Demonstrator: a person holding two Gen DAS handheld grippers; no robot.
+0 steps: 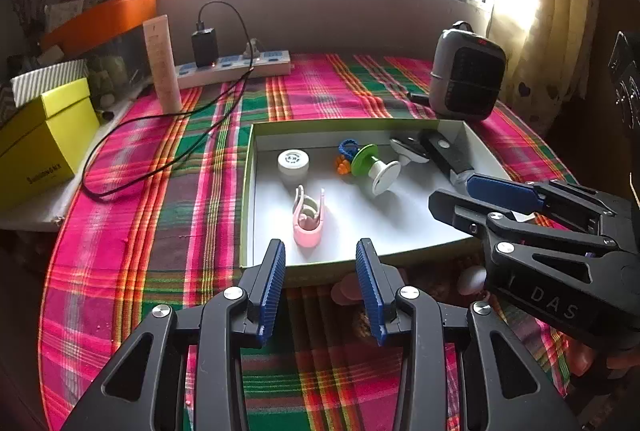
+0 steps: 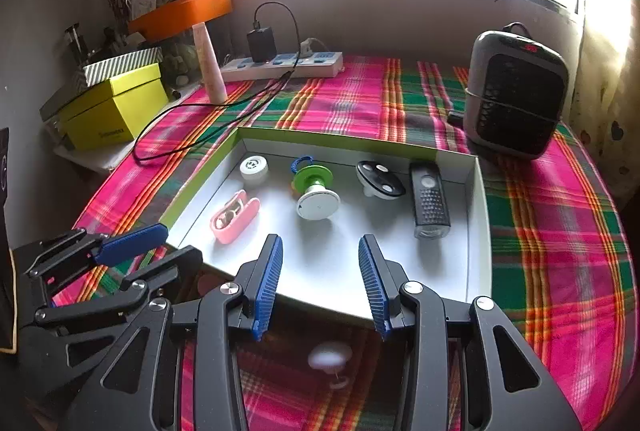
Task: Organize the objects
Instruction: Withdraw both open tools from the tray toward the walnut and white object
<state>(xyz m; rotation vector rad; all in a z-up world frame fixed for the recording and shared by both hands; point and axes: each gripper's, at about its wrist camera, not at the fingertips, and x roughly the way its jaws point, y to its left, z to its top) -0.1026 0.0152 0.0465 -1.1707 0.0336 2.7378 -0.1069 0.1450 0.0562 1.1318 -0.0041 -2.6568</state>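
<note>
Shallow box lid (image 2: 200,183) w/ green rim sits mid-table on the plaid cloth (image 2: 560,231). Inside, apart from each other: pink case (image 2: 234,217) near the left wall, white round pot (image 2: 253,167), green-white spool (image 2: 316,191), black-white disc (image 2: 378,179), black light (image 2: 429,201) by the right wall. Lots of bare floor at the lid's near edge. Left gripper (image 1: 320,287) & right gripper (image 2: 320,281) hang over that near edge, jaws partly spread, nothing between them. Heater (image 2: 516,91) stands just past the far right corner.
</note>
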